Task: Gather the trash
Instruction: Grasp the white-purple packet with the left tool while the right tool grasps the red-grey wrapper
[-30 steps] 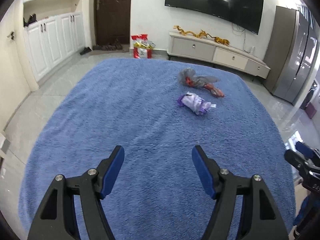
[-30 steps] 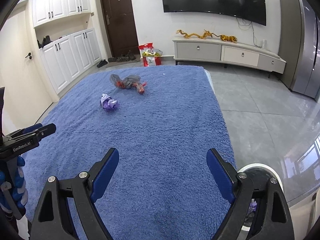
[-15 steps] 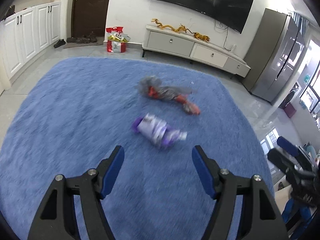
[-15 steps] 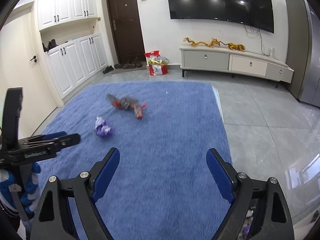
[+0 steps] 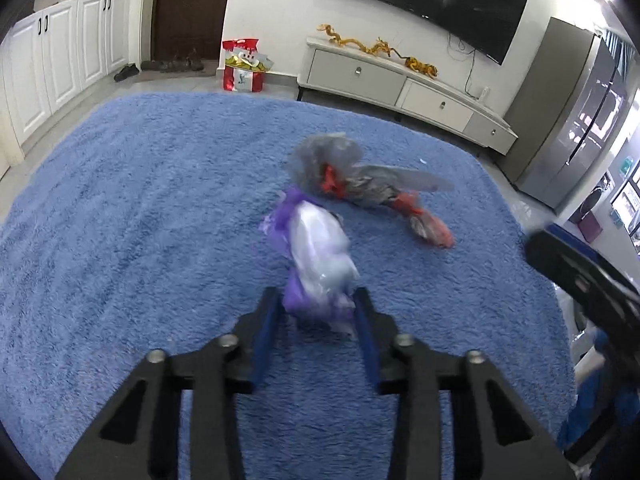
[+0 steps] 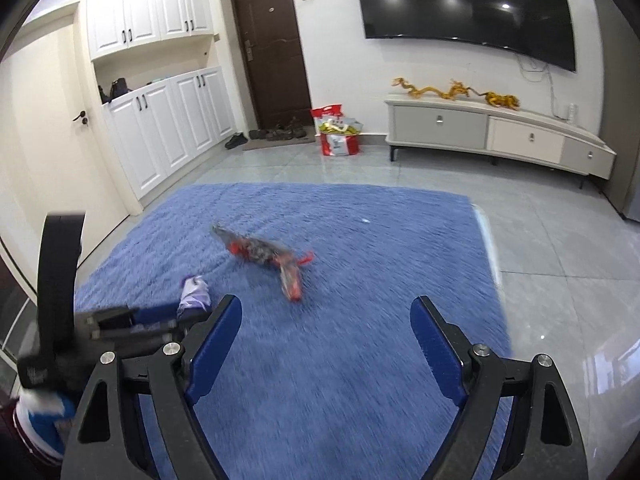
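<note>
A crumpled purple and white wrapper (image 5: 320, 248) stands up from the blue rug (image 5: 140, 200) between the pads of my left gripper (image 5: 319, 308). Its jaws are closing and both pads touch the wrapper's lower end. The right wrist view shows that wrapper (image 6: 195, 294) at the left gripper's tips. Just beyond lies a grey and red plastic wrapper (image 5: 360, 186), flat on the rug. My right gripper (image 6: 326, 332) hangs open above the rug with nothing between its fingers, the grey and red wrapper (image 6: 264, 252) a little ahead and to its left.
Grey tile floor (image 6: 560, 260) borders the rug on the right. A low TV cabinet (image 6: 496, 136) and a red bag (image 6: 338, 132) stand by the far wall. White cupboards (image 6: 168, 132) line the left side, and a grey fridge (image 5: 576, 120) stands at the right.
My left gripper moved forward to the purple and white wrapper and narrowed its jaws around it. The right gripper moved forward over the rug and stayed open.
</note>
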The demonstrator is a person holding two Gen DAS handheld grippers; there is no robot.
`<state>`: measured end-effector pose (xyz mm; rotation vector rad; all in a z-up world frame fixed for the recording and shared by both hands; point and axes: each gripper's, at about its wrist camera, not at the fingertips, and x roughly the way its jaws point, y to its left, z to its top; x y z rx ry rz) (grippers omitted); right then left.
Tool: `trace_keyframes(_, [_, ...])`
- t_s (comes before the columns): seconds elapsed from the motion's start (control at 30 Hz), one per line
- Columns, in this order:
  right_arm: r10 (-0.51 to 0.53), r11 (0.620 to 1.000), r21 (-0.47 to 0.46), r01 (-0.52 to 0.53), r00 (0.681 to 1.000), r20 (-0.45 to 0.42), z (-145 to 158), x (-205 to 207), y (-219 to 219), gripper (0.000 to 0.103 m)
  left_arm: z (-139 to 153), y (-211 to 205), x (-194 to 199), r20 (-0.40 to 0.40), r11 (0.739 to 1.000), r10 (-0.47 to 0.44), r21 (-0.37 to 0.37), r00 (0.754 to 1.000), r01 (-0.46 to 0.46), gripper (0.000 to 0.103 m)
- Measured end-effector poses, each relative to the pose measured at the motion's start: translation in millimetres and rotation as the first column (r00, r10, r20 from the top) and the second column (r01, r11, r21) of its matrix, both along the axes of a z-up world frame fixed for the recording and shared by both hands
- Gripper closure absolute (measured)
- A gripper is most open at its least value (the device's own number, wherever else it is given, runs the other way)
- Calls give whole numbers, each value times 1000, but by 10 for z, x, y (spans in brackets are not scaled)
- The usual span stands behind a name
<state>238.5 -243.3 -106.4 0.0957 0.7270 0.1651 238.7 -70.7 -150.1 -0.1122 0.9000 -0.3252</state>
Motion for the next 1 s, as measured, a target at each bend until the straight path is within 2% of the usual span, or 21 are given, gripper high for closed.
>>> trace_keyframes(0.2, [49, 999, 23, -48, 997, -57, -258, 443, 183, 28, -56, 226, -7, -15, 991, 11, -132, 1000, -13, 78])
trace_keyframes(0.3, [74, 997, 31, -72, 994, -83, -354, 616, 263, 36, -58, 267, -23, -15, 989, 12, -148, 1000, -14, 79])
trace_keyframes(0.47, [91, 996, 23, -88, 987, -131, -452, 794, 354, 66, -56, 348, -34, -13, 989, 20, -149, 1000, -22, 80])
trace_keyframes(0.53, [85, 996, 14, -84, 985, -149, -474, 825, 362, 73, -45, 374, -67, -8, 990, 29, -139, 1000, -30, 80])
trace_keyframes(0.57, [87, 996, 15, -86, 985, -152, -477, 826, 368, 84, -33, 402, -90, -4, 991, 34, -133, 999, -34, 80])
trace_keyframes(0.6, [89, 996, 17, -87, 984, -153, -472, 816, 369, 90, -16, 413, -115, 0, 991, 39, -126, 999, -38, 80])
trace_keyframes(0.83, [89, 995, 48, -84, 990, -111, -287, 425, 317, 92, 191, 514, -480, 48, 995, 73, -74, 996, -70, 81])
trace_keyframes(1.0, [80, 995, 66, -75, 995, -67, -119, -120, 300, 92, 423, 626, -837, 93, 995, 84, -57, 992, -79, 81])
